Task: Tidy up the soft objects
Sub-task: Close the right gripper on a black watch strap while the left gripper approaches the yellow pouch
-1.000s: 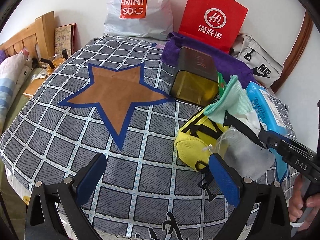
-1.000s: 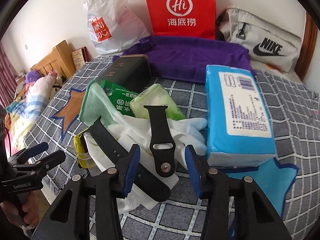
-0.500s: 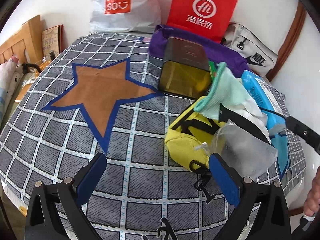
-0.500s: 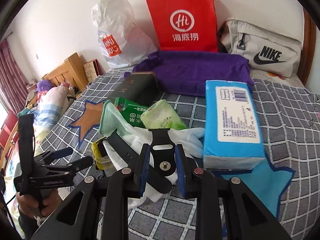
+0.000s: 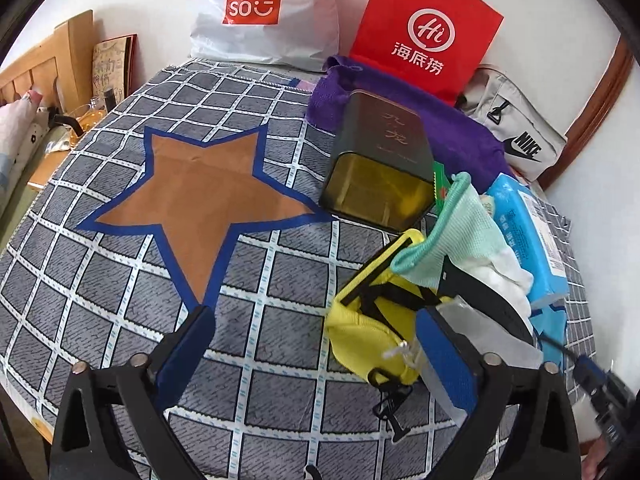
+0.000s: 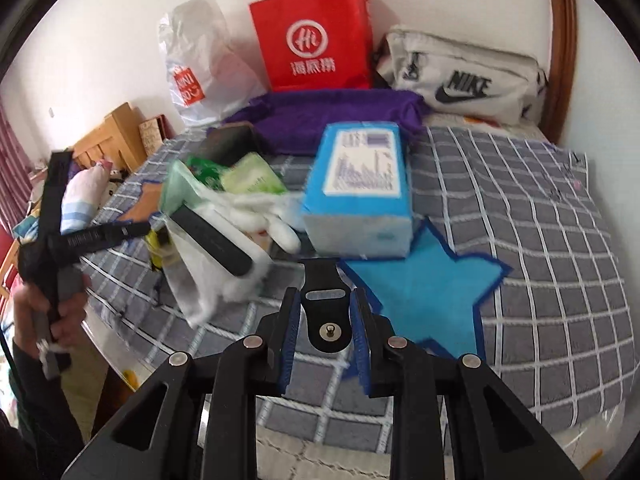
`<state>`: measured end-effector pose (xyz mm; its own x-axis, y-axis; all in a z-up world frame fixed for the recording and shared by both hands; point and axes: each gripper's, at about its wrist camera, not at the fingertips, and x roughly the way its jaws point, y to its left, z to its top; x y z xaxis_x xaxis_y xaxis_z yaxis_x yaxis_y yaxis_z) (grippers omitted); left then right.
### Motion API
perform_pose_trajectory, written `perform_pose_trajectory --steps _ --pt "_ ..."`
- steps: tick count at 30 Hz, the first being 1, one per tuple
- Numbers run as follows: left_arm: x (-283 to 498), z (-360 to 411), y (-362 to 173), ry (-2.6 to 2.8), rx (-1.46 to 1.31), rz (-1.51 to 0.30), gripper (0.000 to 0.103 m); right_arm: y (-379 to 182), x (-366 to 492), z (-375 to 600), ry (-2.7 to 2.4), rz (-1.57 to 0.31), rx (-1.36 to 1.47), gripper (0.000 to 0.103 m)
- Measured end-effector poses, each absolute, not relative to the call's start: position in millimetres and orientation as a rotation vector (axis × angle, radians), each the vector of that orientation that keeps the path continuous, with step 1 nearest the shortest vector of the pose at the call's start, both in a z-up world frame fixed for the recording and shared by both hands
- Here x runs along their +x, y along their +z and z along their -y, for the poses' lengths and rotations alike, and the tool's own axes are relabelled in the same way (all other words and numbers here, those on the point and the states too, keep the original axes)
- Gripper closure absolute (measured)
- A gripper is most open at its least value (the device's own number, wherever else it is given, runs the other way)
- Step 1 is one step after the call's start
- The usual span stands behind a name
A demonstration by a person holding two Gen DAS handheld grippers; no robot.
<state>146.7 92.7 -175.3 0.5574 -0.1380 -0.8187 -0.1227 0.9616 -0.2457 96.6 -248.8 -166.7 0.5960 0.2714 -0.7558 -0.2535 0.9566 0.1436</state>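
The black watch strap point(image 6: 326, 322) sits pinched between the blue pads of the right gripper point(image 6: 325, 334), its holed, studded end pointing forward and lifted clear of the checked bedspread point(image 6: 540, 248), just in front of the blue star patch point(image 6: 424, 292). Behind it lies the heap it seems to belong to: white gloves point(image 6: 264, 216), a mint cloth point(image 6: 180, 184), a second black strap piece point(image 6: 212, 240) on a clear pouch, and the blue tissue pack point(image 6: 360, 188) just beside them (the view is motion-blurred, so finer contact is hard to judge). The left gripper point(image 5: 316, 354) hangs with its jaws wide apart and nothing in them, near the yellow pouch point(image 5: 368, 332) at the heap's edge, with the brown star patch point(image 5: 200, 208) bare ahead. The step in hand looks like sorting one item out of the pile; next, the strap likely needs carrying over a star and a low, gentle release so it lies flat.
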Motion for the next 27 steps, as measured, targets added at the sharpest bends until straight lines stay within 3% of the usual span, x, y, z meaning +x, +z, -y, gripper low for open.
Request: perform_pose_trajectory --steps 3,5,6,8,9,11,12,14,16,18,21,22,27 --pt "156 -87 -180 0.014 -0.282 -1.025 0.013 -190 98 253 0.286 -0.930 0.012 0.078" --pt "162 -84 -187 0.021 -0.258 -1.074 0.030 -202 99 253 0.284 -0.950 0.007 0.077" --pt "162 -84 -189 0.005 -0.268 -1.083 0.033 -206 99 252 0.284 -0.959 0.002 0.077" --pt "159 -83 -187 -0.036 -0.296 -1.081 0.052 -211 100 250 0.274 -0.964 -0.022 0.076" --pt "158 -82 -187 -0.050 -0.304 -1.087 0.056 -213 101 249 0.264 -0.960 -0.037 0.074" --pt "156 -76 -186 -0.059 -0.298 -1.097 0.066 -214 102 247 0.260 -0.947 -0.051 0.055" --pt "155 -73 -185 -0.060 -0.289 -1.098 0.066 -215 103 247 0.255 -0.941 -0.050 0.041" --pt "156 -69 -186 -0.041 -0.279 -1.097 0.067 -218 109 244 0.255 -0.936 -0.041 0.039" --pt "158 -68 -188 -0.031 -0.289 -1.091 0.068 -224 115 243 0.263 -0.953 -0.036 0.042" --pt "162 -70 -189 -0.031 -0.291 -1.080 0.069 -228 119 240 0.239 -0.936 -0.063 0.052" --pt "169 -80 -188 -0.025 -0.310 -1.073 0.073 -227 123 238 0.234 -0.919 -0.080 0.071" --pt "172 -86 -186 -0.012 -0.319 -1.070 0.073 -226 126 240 0.240 -0.921 -0.067 0.083" --pt "175 -112 -181 0.020 -0.360 -1.085 0.073 -226 131 246 0.268 -0.934 -0.025 0.082"
